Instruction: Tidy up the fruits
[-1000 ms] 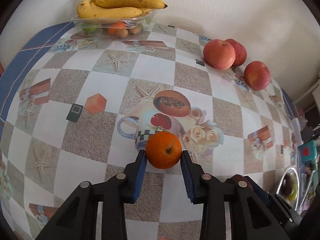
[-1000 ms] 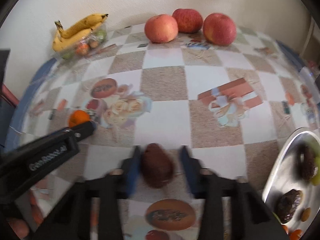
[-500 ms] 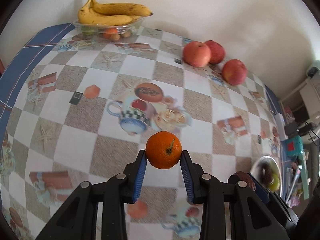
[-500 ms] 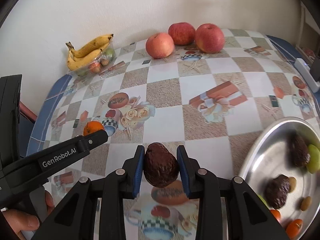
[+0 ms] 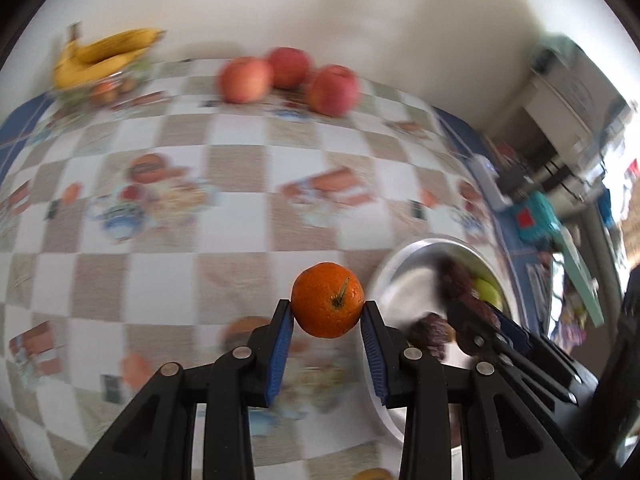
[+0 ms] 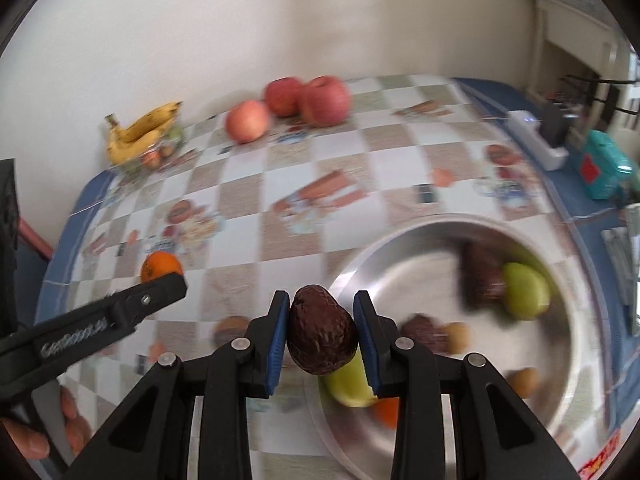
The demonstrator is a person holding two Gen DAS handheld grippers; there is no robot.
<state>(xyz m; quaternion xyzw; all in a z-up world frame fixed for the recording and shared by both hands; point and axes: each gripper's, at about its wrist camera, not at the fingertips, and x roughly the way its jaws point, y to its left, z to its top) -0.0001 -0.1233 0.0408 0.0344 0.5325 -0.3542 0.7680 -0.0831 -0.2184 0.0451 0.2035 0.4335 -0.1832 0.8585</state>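
Observation:
My left gripper [image 5: 327,320] is shut on an orange mandarin [image 5: 327,300], held in the air above the checked tablecloth just left of the steel plate [image 5: 394,268]. My right gripper [image 6: 322,316] is shut on a dark brown avocado [image 6: 322,334], hanging over the near left rim of the steel plate [image 6: 400,240]. That plate holds several fruits, among them a green one [image 6: 524,290] and dark avocados [image 6: 480,276]. In the right wrist view the left gripper [image 6: 160,288] shows at the left with the mandarin [image 6: 160,266] at its tip.
Three red apples [image 6: 304,100] and a clear tray with bananas [image 6: 140,132] stand at the table's far side by the wall. A white power strip [image 6: 536,136] and a teal box [image 6: 604,164] lie along the right edge. A hand [image 6: 28,436] grips the left tool.
Both grippers have lifted and swung right toward the steel plate, each carrying its fruit. The plate now fills the right of both views.

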